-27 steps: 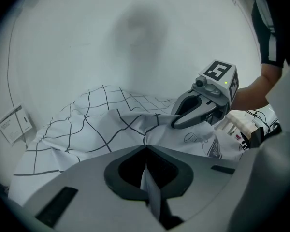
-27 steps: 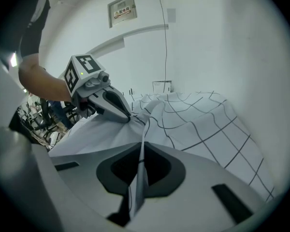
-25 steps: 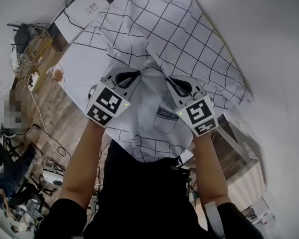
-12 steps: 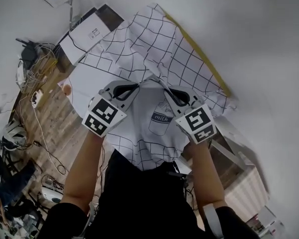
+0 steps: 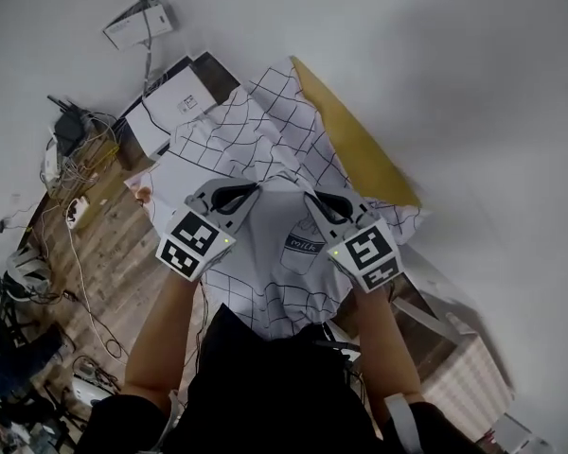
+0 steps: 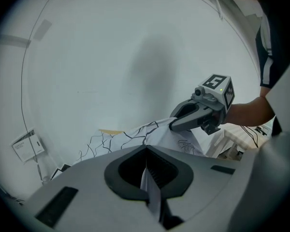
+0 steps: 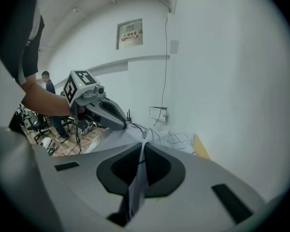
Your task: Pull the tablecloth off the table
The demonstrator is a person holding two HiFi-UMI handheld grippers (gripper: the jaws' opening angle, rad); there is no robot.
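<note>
My left gripper (image 5: 262,187) and right gripper (image 5: 310,197) both clamped tight on the checked tablecloth (image 5: 265,130), a fold pinched in each at frame centre, cloth draping back over the tan table (image 5: 360,149) upper right

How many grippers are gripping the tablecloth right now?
2. The left gripper is shut on the tablecloth at the head view's left, and the right gripper is shut on it at the right, side by side along its raised edge.

a black short-sleeved top (image 5: 265,386)
</note>
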